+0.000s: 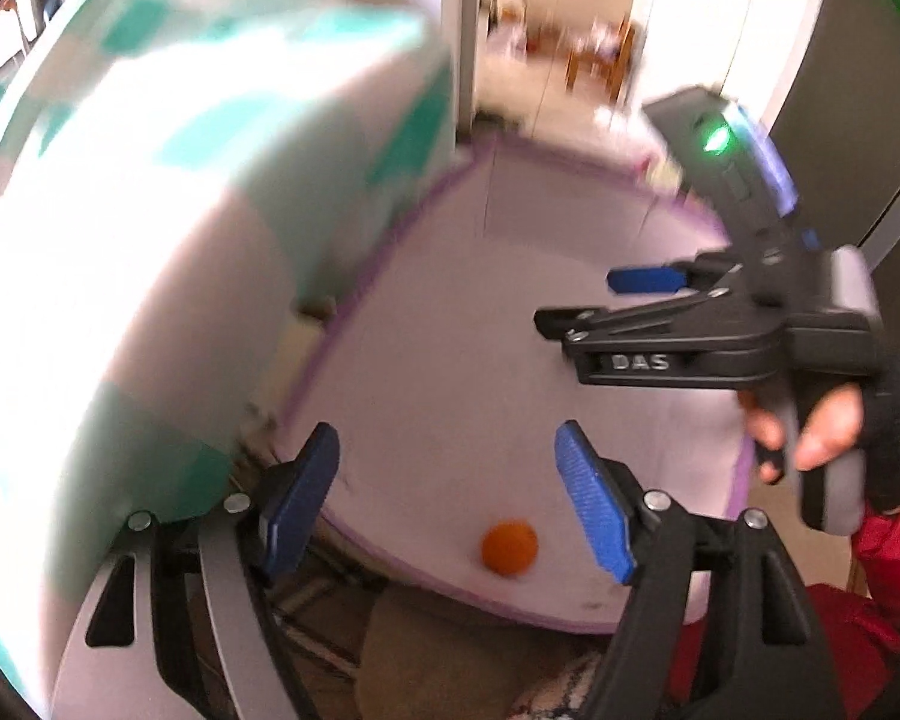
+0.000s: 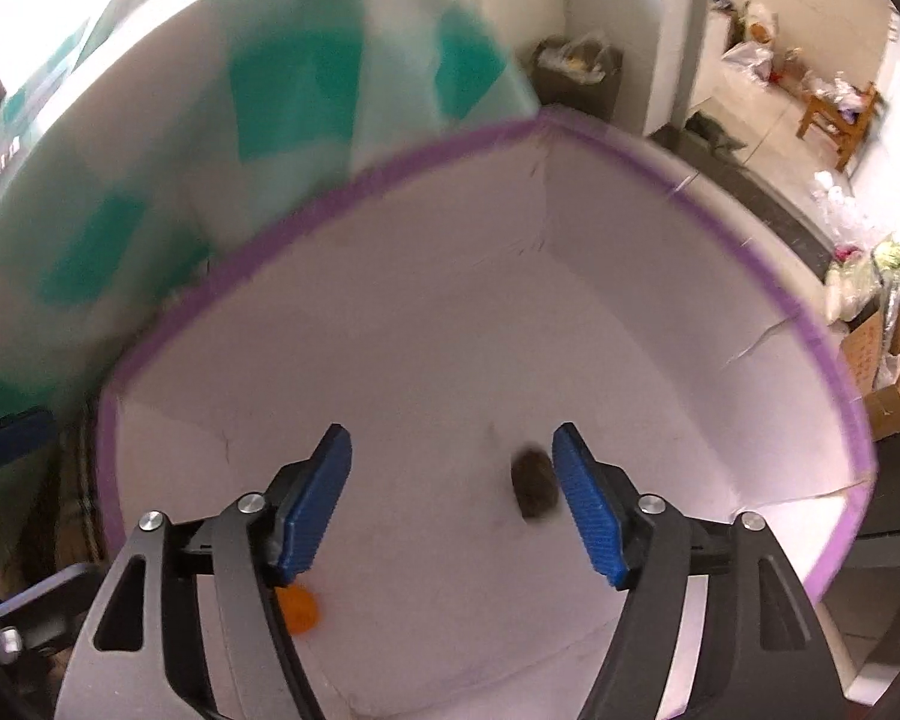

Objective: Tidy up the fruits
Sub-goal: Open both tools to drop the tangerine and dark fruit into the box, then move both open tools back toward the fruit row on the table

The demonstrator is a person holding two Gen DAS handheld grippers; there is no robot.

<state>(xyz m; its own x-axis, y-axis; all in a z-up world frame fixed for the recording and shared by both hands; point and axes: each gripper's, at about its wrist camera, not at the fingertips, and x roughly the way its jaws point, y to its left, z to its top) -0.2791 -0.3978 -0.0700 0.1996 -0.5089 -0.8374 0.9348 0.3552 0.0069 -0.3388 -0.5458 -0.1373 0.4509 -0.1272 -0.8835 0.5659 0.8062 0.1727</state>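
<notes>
A white box with a purple rim (image 2: 810, 324) lies below both grippers; it also shows in the left wrist view (image 1: 402, 222). On its floor lie an orange fruit (image 1: 509, 547), also seen in the right wrist view (image 2: 299, 607), and a brown fuzzy fruit, blurred (image 2: 534, 481). My left gripper (image 1: 447, 501) is open and empty above the box's near edge. My right gripper (image 2: 450, 501) is open and empty above the box floor, with the brown fruit just beside its right finger. The right gripper also shows in the left wrist view (image 1: 576, 300), held by a gloved hand.
A white and green checked cloth (image 2: 282, 96) hangs on the left of the box, also in the left wrist view (image 1: 150, 180). A bin (image 2: 579, 69), a wooden chair (image 2: 840, 111), bags and a cardboard box (image 2: 888, 372) stand on the floor beyond.
</notes>
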